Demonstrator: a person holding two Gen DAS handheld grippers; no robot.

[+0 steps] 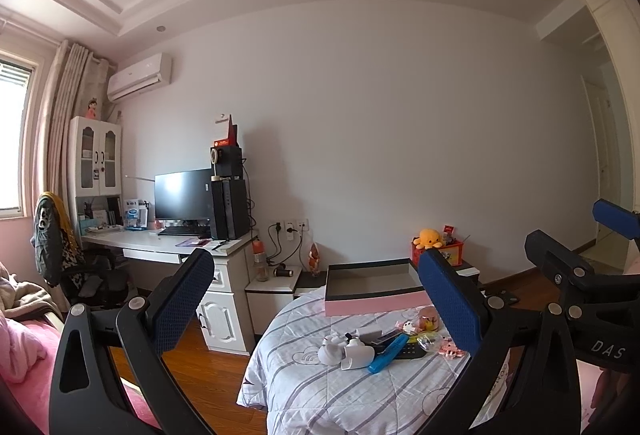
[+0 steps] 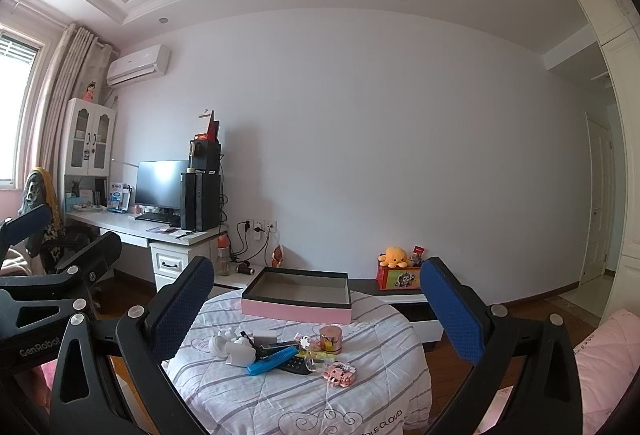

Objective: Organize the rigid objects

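A low round table under a striped white quilt [image 2: 304, 395] carries a heap of small items: a white figurine [image 2: 234, 350], a blue marker [image 2: 272, 359], a black calculator [image 2: 296, 365], a copper jar [image 2: 331, 338] and a pink toy [image 2: 340, 373]. Behind the heap lies an open pink box [image 2: 296, 309], nothing inside it. My left gripper [image 1: 320, 299] is open and held level, short of the table. The same heap shows there, with the white figurine [image 1: 346, 353] and blue marker [image 1: 390, 353]. My right gripper [image 2: 316, 303] is open too, with nothing between its fingers.
A white desk [image 2: 132, 225] with a monitor and black speakers stands at the left wall, a chair beside it. A red toy box with a yellow plush [image 2: 394, 257] sits on a low bench behind the table. Pink bedding [image 2: 608, 347] lies at the right.
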